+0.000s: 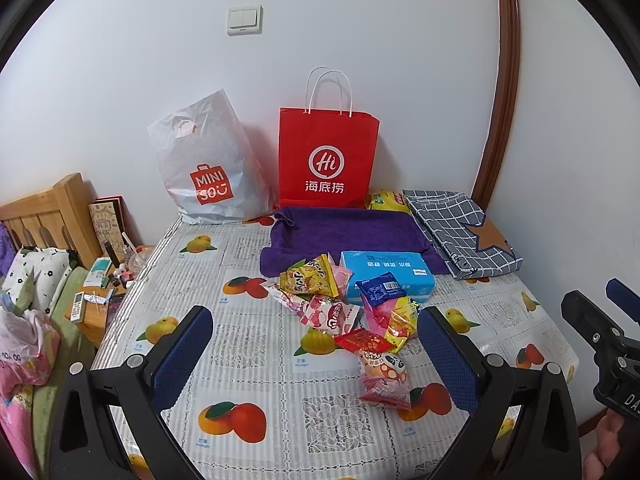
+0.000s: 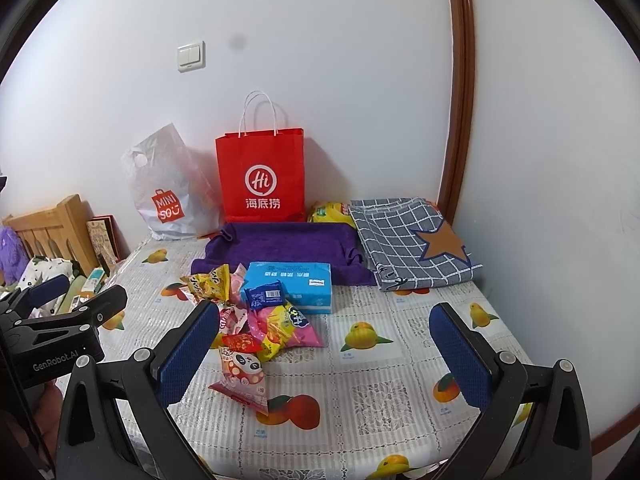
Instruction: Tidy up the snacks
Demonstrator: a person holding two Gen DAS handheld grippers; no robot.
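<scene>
Crinkly foil snack packets (image 1: pixel 344 312) heaped on glossy tablecloth (image 1: pixel 248 344), both grippers' jaws wide, empty.

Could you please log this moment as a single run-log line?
phase: pre-grasp | left tool: open, empty | right tool: open, empty | snack pile: loose on table | red paper bag: upright by wall

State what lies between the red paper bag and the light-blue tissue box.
A folded purple towel lies between red paper bag and light-blue tissue box, clear in both wrist views.
</scene>
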